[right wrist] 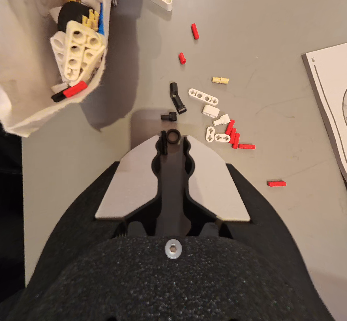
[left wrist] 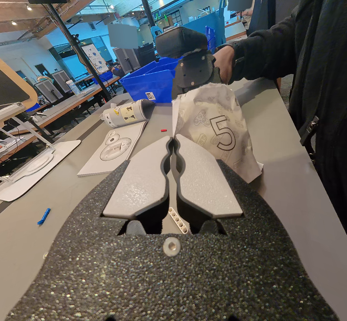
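Left gripper (left wrist: 172, 140) pinching edge of white paper bag (left wrist: 216, 129), fingertips pressed together on it, bag standing right of open booklet (left wrist: 112, 150) on grey table (left wrist: 272, 161). Right gripper (right wrist: 172, 139) spread over table, black ring (right wrist: 173, 136) and black pin (right wrist: 164, 142) lying loose between fingertips; red pins (right wrist: 233, 137) scattered right

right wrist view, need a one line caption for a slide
Open right gripper poised over a black ring and black pin among scattered building pieces on a grey table.
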Motion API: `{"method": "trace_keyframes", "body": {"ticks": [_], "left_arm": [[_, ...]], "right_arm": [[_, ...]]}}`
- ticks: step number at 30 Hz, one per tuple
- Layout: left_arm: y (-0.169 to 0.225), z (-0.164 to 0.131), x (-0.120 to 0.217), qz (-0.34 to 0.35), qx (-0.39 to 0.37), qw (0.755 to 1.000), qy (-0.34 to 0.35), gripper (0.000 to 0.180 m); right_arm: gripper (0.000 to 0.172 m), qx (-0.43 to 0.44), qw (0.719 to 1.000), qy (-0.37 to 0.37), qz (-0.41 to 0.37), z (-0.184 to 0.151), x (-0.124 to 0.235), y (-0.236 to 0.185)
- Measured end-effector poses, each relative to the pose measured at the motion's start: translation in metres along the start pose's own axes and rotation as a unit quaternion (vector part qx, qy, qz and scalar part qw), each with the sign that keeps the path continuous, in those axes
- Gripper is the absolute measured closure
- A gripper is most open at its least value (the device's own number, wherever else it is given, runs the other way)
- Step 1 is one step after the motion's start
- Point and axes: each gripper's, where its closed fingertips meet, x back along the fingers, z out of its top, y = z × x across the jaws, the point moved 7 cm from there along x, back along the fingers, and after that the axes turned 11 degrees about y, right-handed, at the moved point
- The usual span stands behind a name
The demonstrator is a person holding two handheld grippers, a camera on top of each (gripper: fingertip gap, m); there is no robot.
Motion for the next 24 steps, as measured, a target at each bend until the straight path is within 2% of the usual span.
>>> {"method": "trace_keyframes", "body": {"ticks": [3,13,15,22,23,24], "left_arm": [[0.000,0.000,0.000,-0.002,0.001,1.000,-0.001,0.180],[0.002,-0.002,-0.003,-0.010,0.001,1.000,-0.008,0.180],[0.002,-0.003,-0.003,-0.009,0.001,1.000,-0.008,0.180],[0.002,-0.004,-0.005,-0.004,-0.002,1.000,-0.016,0.180],[0.001,-0.004,-0.005,-0.003,-0.002,1.000,-0.019,0.180],[0.001,-0.005,-0.005,-0.001,-0.002,1.000,-0.020,0.180]], "right_arm": [[0.154,0.003,1.000,0.002,-0.001,0.000,0.000,-0.001],[0.147,0.028,1.000,-0.001,0.014,0.003,-0.003,0.001],[0.154,0.028,1.000,-0.004,0.014,0.004,-0.003,0.001],[0.155,0.021,1.000,-0.001,0.002,0.006,0.002,0.005],[0.169,0.015,1.000,0.006,-0.001,0.008,0.004,0.006],[0.170,0.007,1.000,0.017,-0.003,0.011,0.007,0.008]]}}
